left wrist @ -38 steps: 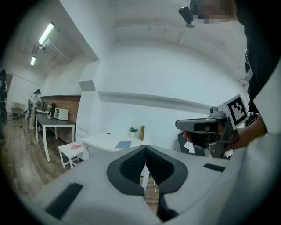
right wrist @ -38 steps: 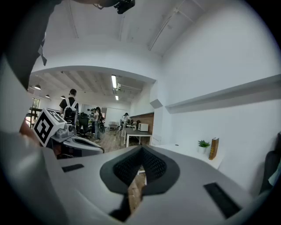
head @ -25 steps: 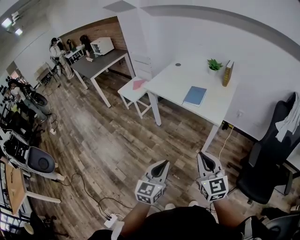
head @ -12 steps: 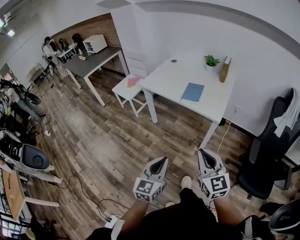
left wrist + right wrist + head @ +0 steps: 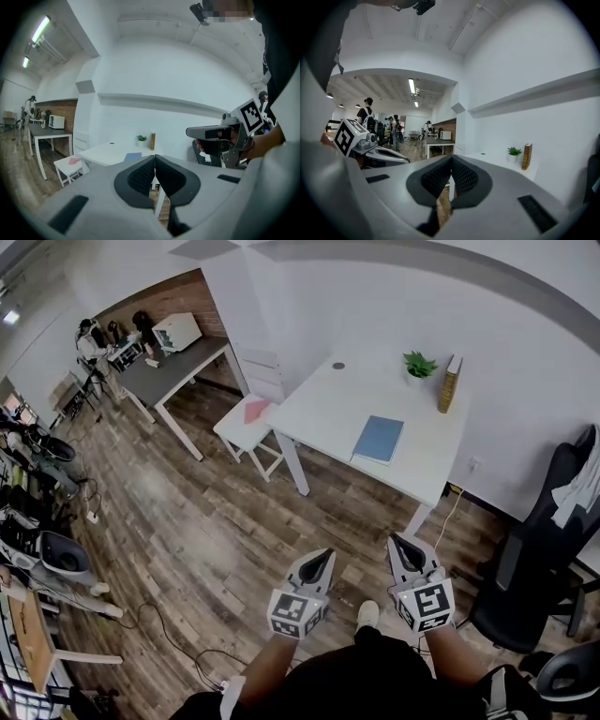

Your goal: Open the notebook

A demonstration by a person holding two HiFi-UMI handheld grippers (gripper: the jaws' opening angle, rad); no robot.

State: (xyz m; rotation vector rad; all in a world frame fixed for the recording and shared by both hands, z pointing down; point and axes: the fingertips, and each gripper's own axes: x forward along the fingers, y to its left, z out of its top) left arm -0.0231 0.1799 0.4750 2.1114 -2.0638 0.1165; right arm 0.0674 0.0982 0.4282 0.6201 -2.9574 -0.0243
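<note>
The blue notebook (image 5: 379, 439) lies closed on the white table (image 5: 328, 409), well ahead of both grippers. In the head view my left gripper (image 5: 325, 556) and right gripper (image 5: 397, 542) hang side by side over the wood floor, short of the table. Both are shut with nothing between the jaws. The left gripper view shows its shut jaws (image 5: 154, 159) pointing at the table, with the notebook (image 5: 133, 156) just above them. In the right gripper view the shut jaws (image 5: 451, 159) point level toward the table's right end; the notebook is hidden there.
A potted plant (image 5: 417, 365) and an upright brown book (image 5: 449, 383) stand at the table's back edge. A white stool (image 5: 249, 424) sits left of it, a black office chair (image 5: 534, 559) right. Cables (image 5: 169, 634) trail on the floor. People stand by a grey table (image 5: 173, 367).
Both grippers have travelled forward together toward the white table, which now looks a little nearer. A foot has stepped forward below. The jaws stayed shut.
</note>
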